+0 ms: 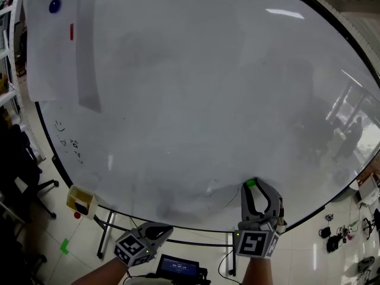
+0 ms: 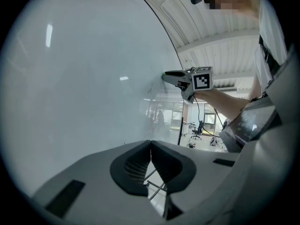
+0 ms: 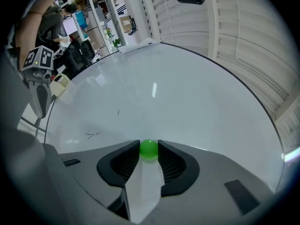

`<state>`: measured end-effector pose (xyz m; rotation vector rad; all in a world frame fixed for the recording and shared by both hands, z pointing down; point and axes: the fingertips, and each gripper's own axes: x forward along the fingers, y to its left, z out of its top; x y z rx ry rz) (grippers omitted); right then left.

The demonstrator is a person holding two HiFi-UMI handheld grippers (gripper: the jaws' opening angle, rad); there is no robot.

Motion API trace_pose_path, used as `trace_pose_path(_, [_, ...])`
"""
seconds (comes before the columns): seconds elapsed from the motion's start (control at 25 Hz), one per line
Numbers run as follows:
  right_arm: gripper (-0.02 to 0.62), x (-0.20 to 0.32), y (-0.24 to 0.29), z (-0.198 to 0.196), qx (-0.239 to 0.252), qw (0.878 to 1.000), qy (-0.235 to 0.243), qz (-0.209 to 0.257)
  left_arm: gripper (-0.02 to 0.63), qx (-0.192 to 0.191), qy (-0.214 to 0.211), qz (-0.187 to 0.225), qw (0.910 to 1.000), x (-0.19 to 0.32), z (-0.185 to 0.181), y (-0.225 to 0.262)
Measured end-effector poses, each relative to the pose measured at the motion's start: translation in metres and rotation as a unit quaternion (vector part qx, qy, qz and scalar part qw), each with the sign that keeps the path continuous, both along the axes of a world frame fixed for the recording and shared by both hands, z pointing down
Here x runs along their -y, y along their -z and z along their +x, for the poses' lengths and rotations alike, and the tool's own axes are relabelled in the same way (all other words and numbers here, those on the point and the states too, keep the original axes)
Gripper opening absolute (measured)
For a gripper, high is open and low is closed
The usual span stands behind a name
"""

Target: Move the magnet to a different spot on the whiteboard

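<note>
Currently the green magnet sits pinched between the two jaw tips of the right gripper, one dark pad against each side of the little ball. It is right up against the whiteboard, low on the board and right of its middle, not far above the bottom edge. In the head view the right gripper reaches up to it from below, its marker cube nearest the camera. The left gripper's view shows the same gripper from the side, held roughly level with its tips at the board's surface.

The left gripper has its jaws pressed together with nothing between them. It is held low, near the board's bottom edge and to the left of the right gripper, well apart from the magnet.

Further out, the board is mostly bare white with faint grey smudges. A few small black scribbles show near its left edge. A white paper sheet hangs at the upper left, with a round blue magnet near its top and a short red mark below that. A small yellow-and-white box sits by the board's lower left edge — what it is I cannot tell.
</note>
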<state>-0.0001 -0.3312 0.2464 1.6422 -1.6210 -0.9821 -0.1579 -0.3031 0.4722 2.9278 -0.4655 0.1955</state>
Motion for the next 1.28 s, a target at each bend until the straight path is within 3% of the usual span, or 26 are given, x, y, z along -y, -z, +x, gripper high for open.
trace_pose_path(0.64, [0.169,-0.012,0.005,0.002,0.054,0.998,0.016,-0.020,0.035,-0.003,0.011,0.002,0.9999,-0.011,-0.004,0.000])
trace_pose_path(1.12, [0.167,-0.054,0.008,0.031,0.177,0.983,0.047,-0.023,0.035,0.012,0.037,0.023,0.9990,-0.045,0.004,0.009])
trace_pose_path(1.28, [0.116,-0.071,0.002,0.045,0.224,0.972,0.067,-0.036,0.035,-0.006,0.051,0.021,0.9985,-0.051,0.017,0.018])
